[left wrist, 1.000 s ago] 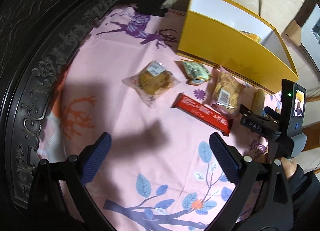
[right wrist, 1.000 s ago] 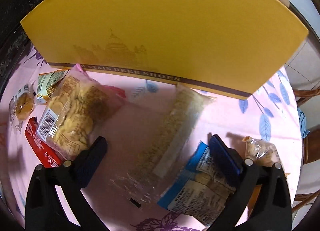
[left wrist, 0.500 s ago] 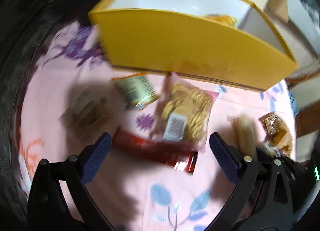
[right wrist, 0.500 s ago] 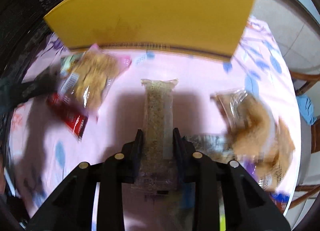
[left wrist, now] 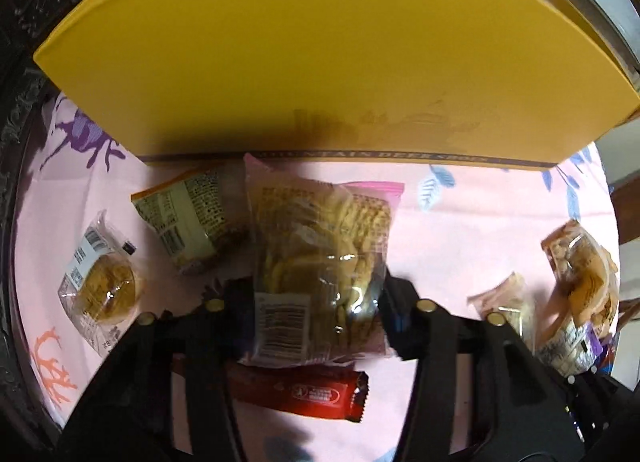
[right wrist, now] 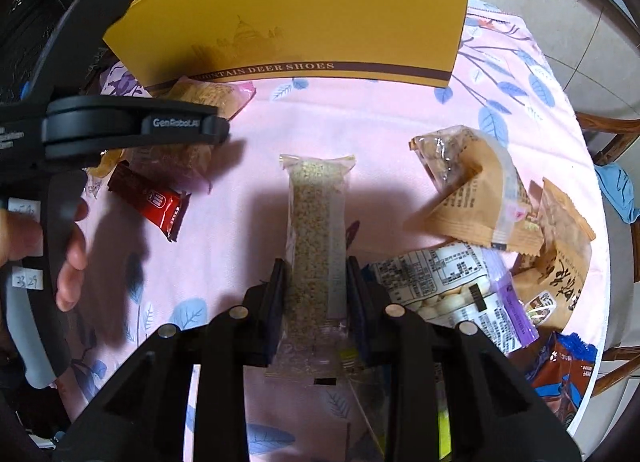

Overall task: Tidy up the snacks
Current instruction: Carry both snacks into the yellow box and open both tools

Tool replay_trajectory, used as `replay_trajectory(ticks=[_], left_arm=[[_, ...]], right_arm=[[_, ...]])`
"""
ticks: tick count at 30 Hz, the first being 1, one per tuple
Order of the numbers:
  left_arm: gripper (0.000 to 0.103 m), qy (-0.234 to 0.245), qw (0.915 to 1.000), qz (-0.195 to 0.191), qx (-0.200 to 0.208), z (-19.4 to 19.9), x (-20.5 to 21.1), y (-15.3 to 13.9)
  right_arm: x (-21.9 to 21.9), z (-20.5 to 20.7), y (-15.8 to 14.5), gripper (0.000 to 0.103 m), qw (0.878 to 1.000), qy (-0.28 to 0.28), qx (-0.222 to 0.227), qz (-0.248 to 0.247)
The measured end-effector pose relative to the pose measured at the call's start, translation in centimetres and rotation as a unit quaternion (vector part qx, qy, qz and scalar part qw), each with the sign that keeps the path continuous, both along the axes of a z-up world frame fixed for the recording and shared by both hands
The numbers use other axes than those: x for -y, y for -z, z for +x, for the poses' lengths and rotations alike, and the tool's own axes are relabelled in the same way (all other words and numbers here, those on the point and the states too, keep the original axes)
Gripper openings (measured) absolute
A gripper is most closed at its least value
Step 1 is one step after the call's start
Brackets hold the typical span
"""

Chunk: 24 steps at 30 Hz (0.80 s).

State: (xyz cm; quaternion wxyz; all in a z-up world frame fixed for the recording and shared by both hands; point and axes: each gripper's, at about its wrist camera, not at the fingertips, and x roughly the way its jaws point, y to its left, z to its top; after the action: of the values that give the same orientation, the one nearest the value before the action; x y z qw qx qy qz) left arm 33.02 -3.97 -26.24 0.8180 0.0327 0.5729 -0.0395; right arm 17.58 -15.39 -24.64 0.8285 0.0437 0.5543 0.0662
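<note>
**Both grippers loaded, box ahead**

Nearest me, in front of the yellow box [right wrist: 312, 10], my right gripper [right wrist: 316, 294] is clamped on the lower half of a long sesame bar [right wrist: 318, 222], its free end pointing at the box wall. I judge that lengthwise hold is meant for dropping it in end first. My left gripper [left wrist: 316, 302] is pinched on the barcode end of a clear bag of crackers [left wrist: 320, 246], whose pink seal lies just short of the box.

Loose on the bench [right wrist: 360, 118], on my side of the box: a red bar [left wrist: 304, 394] under the left gripper, a round cake [left wrist: 100, 286] and a green-printed packet [left wrist: 192, 218] to its left, tan packets [right wrist: 480, 198] to the right.

From here I can't see the box's inside, only its front wall. The red bar's near end is hidden by the gripper frame.
</note>
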Motion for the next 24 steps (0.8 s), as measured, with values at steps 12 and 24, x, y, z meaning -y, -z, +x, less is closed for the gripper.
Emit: replay_trajectory(ticks=[12,24], left_arm=[[0.047,-0.047,0.9959,-0.076,0.017,-8.2,-3.7,-4.6],[0.048,-0.055,0.9944,-0.082,0.038,-11.3,-5.6,-8.2]], right_arm=[[-0.5,-0.2,-2.5,0.03,1.0,-0.003,0.016,0.023],[-1.4,-1.0,-6.0,0.03,0.998,-0.025,0.045,0.032]])
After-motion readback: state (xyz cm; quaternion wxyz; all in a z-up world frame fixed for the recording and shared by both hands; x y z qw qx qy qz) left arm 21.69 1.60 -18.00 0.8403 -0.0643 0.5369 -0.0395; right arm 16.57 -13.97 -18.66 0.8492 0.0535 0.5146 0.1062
